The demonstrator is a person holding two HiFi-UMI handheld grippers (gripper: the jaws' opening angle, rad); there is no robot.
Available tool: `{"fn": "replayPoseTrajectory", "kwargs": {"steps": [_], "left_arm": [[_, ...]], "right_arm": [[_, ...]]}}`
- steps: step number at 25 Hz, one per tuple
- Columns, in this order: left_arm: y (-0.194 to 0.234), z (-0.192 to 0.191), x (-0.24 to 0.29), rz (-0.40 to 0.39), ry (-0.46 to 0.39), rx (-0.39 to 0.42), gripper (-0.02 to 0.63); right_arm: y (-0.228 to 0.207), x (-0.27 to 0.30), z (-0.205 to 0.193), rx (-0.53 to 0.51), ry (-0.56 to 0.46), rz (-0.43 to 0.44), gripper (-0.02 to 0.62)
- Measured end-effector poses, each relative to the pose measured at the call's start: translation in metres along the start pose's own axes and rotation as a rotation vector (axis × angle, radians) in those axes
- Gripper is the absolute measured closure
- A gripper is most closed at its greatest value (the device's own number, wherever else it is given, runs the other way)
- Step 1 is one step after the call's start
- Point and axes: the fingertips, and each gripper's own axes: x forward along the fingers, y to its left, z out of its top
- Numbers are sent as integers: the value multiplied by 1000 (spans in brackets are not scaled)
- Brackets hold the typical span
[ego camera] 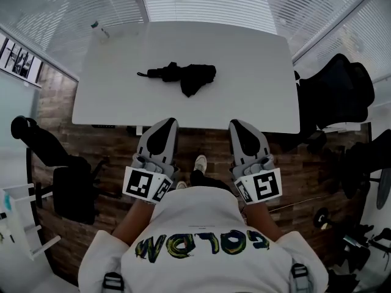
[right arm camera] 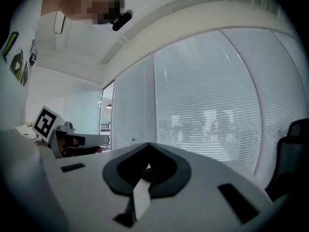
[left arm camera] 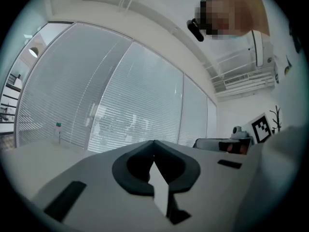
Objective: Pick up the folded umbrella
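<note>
The folded umbrella [ego camera: 183, 76] lies on the tabletop [ego camera: 256, 96], near its middle and slightly to the left. A bottle [ego camera: 99, 29] stands at the far left corner. The left tool [ego camera: 168, 123] and right tool [ego camera: 237, 125] sit side by side, apart, at the near edge. An office chair [ego camera: 339, 90] stands right of the tabletop.

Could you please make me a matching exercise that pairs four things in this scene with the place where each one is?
Things:
1. umbrella
2. bottle
3. office chair
4. left tool

Places:
A. beside the right end of the table
B. at the table's near edge, jaws together
C. lying in the middle of the table
D. on the table's far left corner

Pairs: 1-C, 2-D, 3-A, 4-B
</note>
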Motion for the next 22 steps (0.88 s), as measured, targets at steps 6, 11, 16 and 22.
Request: {"fn": "replayPoseTrajectory", "kwargs": {"steps": [6, 11, 16, 22], "left_arm": [[2, -6, 54, 16, 9, 3, 598], [5, -6, 79, 26, 13, 10, 598], [15, -3, 93, 28, 13, 23, 598], [46, -1, 106, 31, 16, 23, 598]], "right_arm": [[-54, 22, -1, -4, 4, 2, 586], [-76, 38, -3, -10, 9, 2, 586], [-83, 58, -2, -7, 10, 17, 586], [-77, 92, -3, -14, 16, 25, 586]]}}
